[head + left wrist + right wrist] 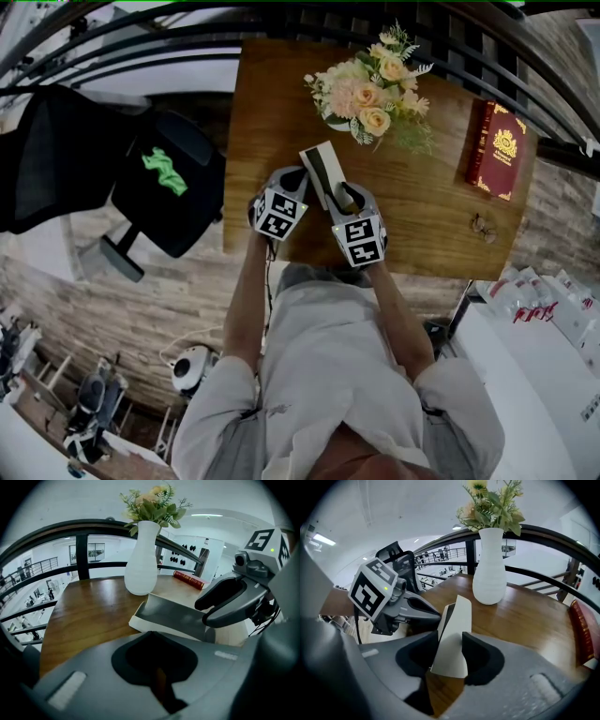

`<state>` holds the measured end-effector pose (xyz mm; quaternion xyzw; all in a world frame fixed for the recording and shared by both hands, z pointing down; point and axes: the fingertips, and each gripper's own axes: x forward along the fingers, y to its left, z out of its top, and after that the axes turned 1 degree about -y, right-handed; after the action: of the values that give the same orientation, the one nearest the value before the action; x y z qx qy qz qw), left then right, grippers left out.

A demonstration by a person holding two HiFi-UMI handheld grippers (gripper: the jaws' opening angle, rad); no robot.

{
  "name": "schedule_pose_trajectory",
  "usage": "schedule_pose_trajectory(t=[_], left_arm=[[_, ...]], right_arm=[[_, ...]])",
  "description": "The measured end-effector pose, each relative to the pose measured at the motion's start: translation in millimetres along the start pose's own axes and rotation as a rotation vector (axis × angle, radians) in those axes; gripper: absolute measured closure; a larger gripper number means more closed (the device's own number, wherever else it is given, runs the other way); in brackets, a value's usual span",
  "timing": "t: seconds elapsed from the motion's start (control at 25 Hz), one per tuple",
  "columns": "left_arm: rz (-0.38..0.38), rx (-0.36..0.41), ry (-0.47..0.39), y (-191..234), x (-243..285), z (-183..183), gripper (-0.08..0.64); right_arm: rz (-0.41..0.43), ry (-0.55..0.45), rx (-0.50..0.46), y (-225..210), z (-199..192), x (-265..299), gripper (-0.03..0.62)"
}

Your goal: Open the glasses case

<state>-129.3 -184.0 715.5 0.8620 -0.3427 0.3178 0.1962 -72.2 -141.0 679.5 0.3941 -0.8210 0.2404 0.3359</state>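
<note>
The glasses case [322, 169] lies open on the wooden table [431, 225], white outside and grey inside. In the left gripper view its grey hollow [176, 615] faces me just past my left gripper [157, 637], whose jaws are together with nothing visible between them. Their tips rest at the case's near edge. In the right gripper view the white lid [454, 625] stands upright between the jaws of my right gripper [446, 656], and both pads press on it. The left gripper [427, 613] reaches the case from the left. The head view shows both grippers [298, 185] [349, 199] side by side at the case.
Just behind the case stands a white vase [490, 573] of flowers [370, 94]. A red book [495, 150] lies at the table's far right, with a small item [483, 227] near it. A black office chair [169, 183] sits left of the table. A dark railing [82, 550] runs behind.
</note>
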Motion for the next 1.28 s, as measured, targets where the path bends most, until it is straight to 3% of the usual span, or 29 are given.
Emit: schedule_pose_trajectory(t=[0.56, 1.28], left_arm=[[0.009, -0.01, 0.004, 1, 1, -4, 0.54], [0.014, -0.024, -0.001, 0, 2, -1, 0.54]], right_arm=[[-0.051, -0.026, 0.03, -22, 1, -10, 0.525], [-0.093, -0.035, 0.088, -47, -7, -13, 0.56]])
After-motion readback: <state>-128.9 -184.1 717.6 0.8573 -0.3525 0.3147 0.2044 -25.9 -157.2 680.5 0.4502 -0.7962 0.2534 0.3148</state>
